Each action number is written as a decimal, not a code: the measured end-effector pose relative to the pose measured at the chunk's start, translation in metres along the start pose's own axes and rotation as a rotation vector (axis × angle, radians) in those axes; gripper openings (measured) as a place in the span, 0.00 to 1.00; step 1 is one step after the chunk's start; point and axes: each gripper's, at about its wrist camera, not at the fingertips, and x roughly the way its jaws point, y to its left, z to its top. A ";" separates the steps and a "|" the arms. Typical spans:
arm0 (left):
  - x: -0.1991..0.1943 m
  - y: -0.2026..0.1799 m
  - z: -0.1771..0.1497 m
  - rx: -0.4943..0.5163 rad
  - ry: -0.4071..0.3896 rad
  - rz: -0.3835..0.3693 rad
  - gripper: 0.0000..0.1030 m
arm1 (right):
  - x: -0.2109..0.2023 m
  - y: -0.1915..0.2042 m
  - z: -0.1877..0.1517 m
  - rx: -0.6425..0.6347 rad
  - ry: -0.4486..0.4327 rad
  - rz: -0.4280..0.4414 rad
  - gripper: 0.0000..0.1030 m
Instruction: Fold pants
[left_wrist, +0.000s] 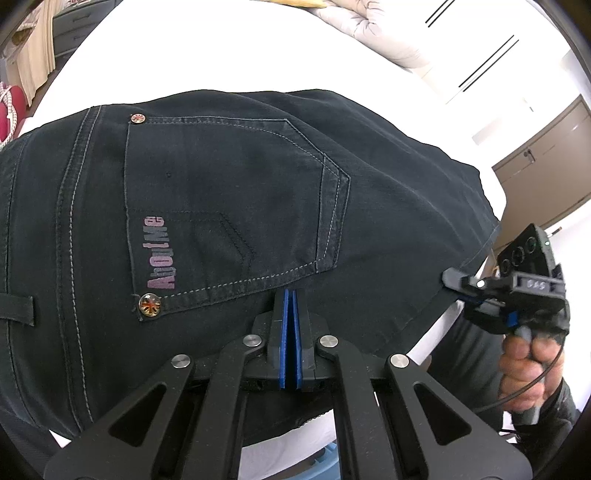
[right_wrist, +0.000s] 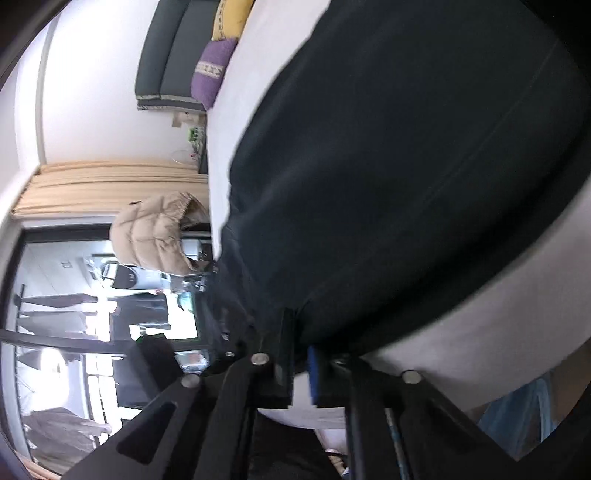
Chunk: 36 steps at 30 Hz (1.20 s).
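Dark denim pants (left_wrist: 229, 206) lie folded on a white bed (left_wrist: 207, 55), back pocket with an "AboutMe" label facing up. My left gripper (left_wrist: 290, 295) is shut, its blue pads pressed together on the near edge of the pants below the pocket. My right gripper (left_wrist: 452, 278) shows in the left wrist view at the right, gripping the pants' edge. In the right wrist view the pants (right_wrist: 406, 166) fill the frame and my right gripper (right_wrist: 299, 321) has its fingers closed on the fabric edge; that view is blurred.
A grey quilt (left_wrist: 373, 26) lies at the far side of the bed. Wooden cabinets (left_wrist: 546, 162) stand at the right. A dark headboard (right_wrist: 166, 55) with purple and yellow pillows (right_wrist: 214, 70), a beige jacket (right_wrist: 155, 236) and a window are in the right wrist view.
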 end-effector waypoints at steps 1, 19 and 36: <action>0.000 0.000 0.000 0.001 0.000 0.001 0.02 | 0.000 0.000 0.000 -0.004 0.002 -0.006 0.03; -0.012 -0.011 -0.004 0.013 -0.003 0.029 0.02 | -0.029 -0.013 0.008 0.054 -0.058 0.060 0.23; 0.005 -0.024 0.006 0.045 0.028 0.019 0.02 | -0.106 -0.072 0.035 0.193 -0.327 0.026 0.01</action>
